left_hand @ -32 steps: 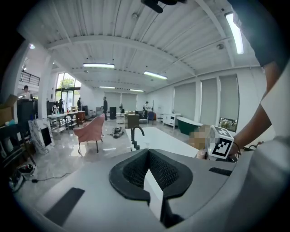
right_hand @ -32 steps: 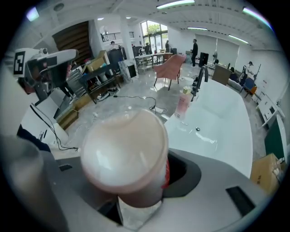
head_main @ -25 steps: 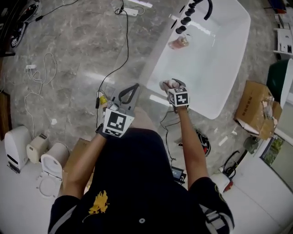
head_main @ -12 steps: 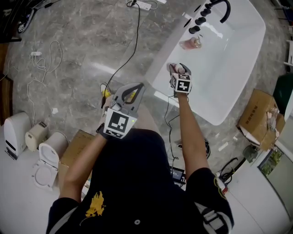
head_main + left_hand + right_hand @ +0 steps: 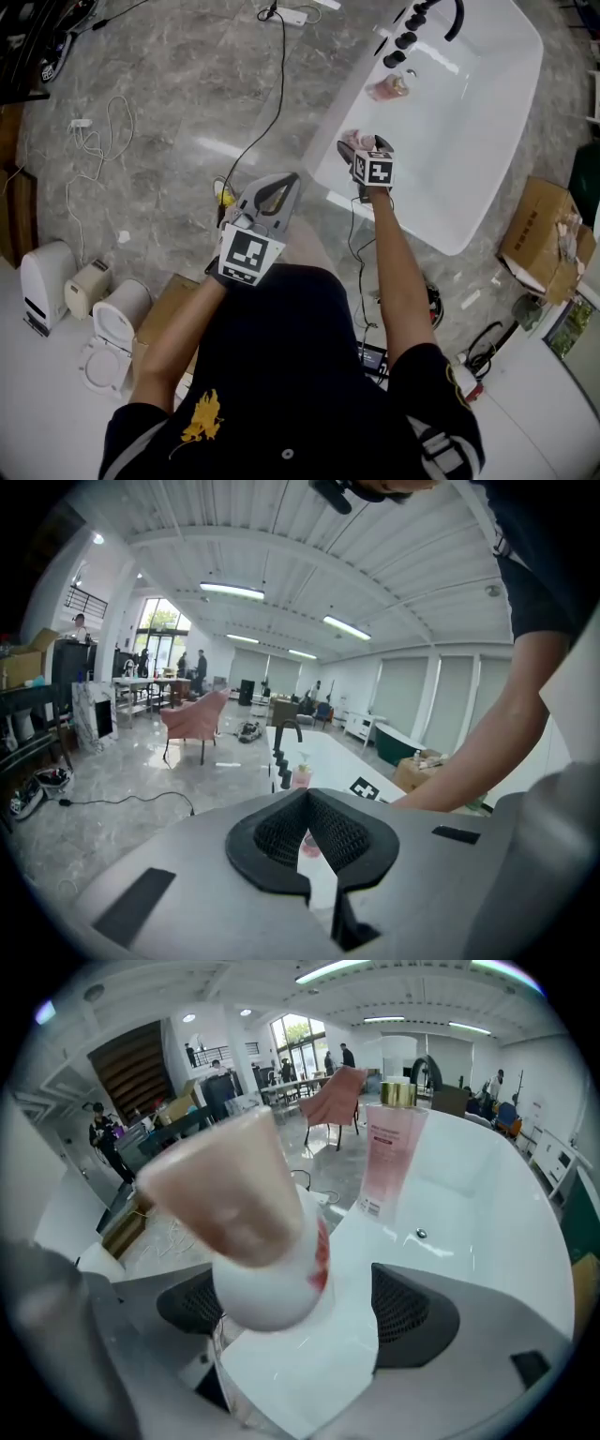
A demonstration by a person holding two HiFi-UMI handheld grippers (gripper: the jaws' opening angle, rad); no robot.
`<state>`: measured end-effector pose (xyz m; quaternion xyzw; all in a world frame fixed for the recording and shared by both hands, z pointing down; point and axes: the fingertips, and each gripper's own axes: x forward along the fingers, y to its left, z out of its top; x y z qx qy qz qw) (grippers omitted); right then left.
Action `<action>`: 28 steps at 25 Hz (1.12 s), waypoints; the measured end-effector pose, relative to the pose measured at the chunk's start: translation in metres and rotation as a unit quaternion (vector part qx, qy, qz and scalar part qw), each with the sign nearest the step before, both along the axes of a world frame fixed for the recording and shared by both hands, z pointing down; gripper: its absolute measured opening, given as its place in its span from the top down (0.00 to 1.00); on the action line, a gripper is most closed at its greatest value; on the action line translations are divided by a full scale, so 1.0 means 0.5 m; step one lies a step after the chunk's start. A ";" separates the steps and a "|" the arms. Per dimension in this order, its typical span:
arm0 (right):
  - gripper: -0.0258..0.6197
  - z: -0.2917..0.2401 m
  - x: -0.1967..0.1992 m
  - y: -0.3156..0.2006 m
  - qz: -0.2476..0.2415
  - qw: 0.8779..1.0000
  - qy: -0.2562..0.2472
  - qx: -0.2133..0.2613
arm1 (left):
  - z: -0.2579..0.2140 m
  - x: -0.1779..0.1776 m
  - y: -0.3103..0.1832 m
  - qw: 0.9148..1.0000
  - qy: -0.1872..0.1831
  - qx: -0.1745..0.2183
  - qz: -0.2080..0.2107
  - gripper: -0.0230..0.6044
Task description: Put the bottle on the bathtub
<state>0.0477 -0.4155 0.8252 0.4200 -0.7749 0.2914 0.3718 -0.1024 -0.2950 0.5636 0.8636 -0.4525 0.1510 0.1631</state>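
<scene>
L gripper point(image 5: 279, 187) hangs over the floor, fingers clenched on nothing. R gripper point(image 5: 300, 1335) has its fingers spread, w/ the bottle point(image 5: 253, 1232) loose between them. It's leaning and seems to sit on the tub point(image 5: 469, 122) rim, so basically placed imo. Pink bottle point(image 5: 386, 1152) and faucet point(image 5: 427, 19) are further along, not blocking.

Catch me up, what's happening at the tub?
A person is working two hand-held claws at a white bathtub. The right claw has its jaws apart around a white bottle with a pinkish cap, which is tilted over the tub's rim. Whether it sits there freely is unclear. The left claw is shut and empty, off to the tub's side. A pink bottle already stands on the rim.
</scene>
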 end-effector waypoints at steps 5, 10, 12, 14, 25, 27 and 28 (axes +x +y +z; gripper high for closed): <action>0.27 -0.056 0.032 0.092 0.036 0.999 -0.035 0.002 | -0.041 0.017 0.006 1.000 -0.005 0.020 0.022 0.93; 0.64 -0.219 0.050 0.212 0.079 0.990 -0.093 0.065 | -0.089 0.016 0.036 0.999 0.031 0.001 0.024 0.93; 0.69 -0.297 0.052 0.252 0.091 0.984 -0.120 0.095 | -0.111 0.013 0.052 0.999 0.032 0.003 0.027 0.93; 0.77 -0.369 0.058 0.291 0.093 0.978 -0.143 0.124 | -0.131 0.019 0.064 0.999 0.022 0.013 0.042 0.93; 0.96 -0.584 0.110 0.458 0.096 0.963 -0.132 0.212 | -0.209 0.100 0.058 0.978 -0.056 0.101 0.172 0.93; 0.96 -0.590 0.120 0.469 0.102 0.962 -0.133 0.216 | -0.222 0.120 0.066 0.972 -0.065 0.116 0.194 0.93; 0.96 -0.593 0.126 0.473 0.107 0.961 -0.132 0.220 | -0.226 0.128 0.072 0.969 -0.068 0.120 0.204 0.93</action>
